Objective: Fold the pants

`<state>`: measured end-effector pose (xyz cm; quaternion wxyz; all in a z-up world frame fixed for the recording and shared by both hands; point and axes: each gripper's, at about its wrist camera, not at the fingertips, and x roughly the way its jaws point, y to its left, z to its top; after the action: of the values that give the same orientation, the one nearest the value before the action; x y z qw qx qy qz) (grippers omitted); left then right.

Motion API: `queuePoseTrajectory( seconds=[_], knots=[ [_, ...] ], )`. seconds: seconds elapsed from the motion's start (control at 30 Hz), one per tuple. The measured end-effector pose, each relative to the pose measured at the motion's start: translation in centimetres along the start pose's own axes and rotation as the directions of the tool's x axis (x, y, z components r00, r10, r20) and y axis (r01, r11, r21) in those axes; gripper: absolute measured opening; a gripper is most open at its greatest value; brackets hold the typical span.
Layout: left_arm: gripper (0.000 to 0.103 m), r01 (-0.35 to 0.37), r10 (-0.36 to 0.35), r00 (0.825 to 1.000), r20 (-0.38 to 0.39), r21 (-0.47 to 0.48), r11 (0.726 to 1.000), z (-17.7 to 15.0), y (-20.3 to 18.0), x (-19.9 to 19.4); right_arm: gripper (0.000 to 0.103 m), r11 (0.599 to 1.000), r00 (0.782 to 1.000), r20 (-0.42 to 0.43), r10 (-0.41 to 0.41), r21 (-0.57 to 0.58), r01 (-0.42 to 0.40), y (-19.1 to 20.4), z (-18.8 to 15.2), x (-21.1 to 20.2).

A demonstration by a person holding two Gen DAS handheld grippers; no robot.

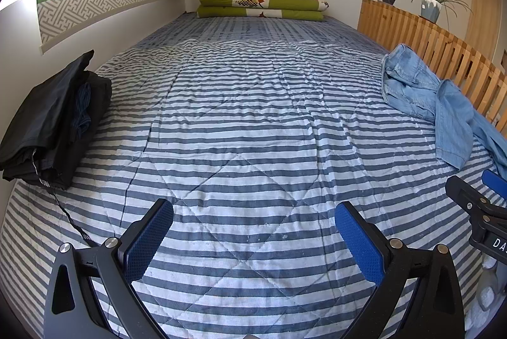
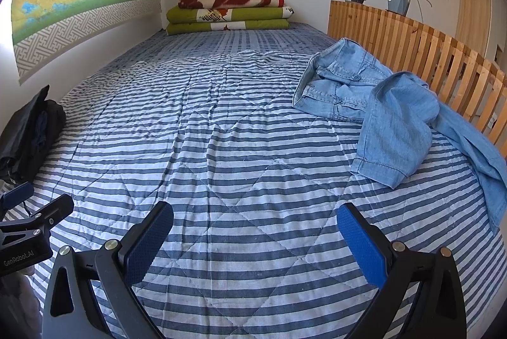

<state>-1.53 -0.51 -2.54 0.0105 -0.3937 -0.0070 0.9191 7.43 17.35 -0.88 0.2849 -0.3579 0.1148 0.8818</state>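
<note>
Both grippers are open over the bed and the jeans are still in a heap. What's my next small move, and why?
Probably reach the right gripper forward and to the right toward the crumpled light blue jeans and take the near leg hem. Both grippers hang open and empty over the striped quilt, the left gripper farther from the jeans, which lie unfolded by the wooden slat rail.

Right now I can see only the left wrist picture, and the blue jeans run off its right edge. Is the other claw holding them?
Observer: No. The right claw is open over the bare striped quilt, apart from the jeans.
Operator: Where does the cut-off part go?
Observer: One leg trails toward you along the wooden slat rail.
Operator: Is there any writing on my claw?
Observer: Yes. Seen from the right wrist, the side of the left claw carries a label reading GenRobot.AI.
</note>
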Motion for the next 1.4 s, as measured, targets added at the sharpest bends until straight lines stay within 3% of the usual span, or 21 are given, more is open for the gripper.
queuePoseTrajectory(
  seconds=[1.4],
  knots=[
    [0.103, -0.005, 0.005, 1.000, -0.004, 0.001, 1.000, -0.05, 0.61, 0.18, 0.102, 1.000, 1.000, -0.015, 0.004, 0.005, -0.004, 0.00, -0.18, 0.52]
  ],
)
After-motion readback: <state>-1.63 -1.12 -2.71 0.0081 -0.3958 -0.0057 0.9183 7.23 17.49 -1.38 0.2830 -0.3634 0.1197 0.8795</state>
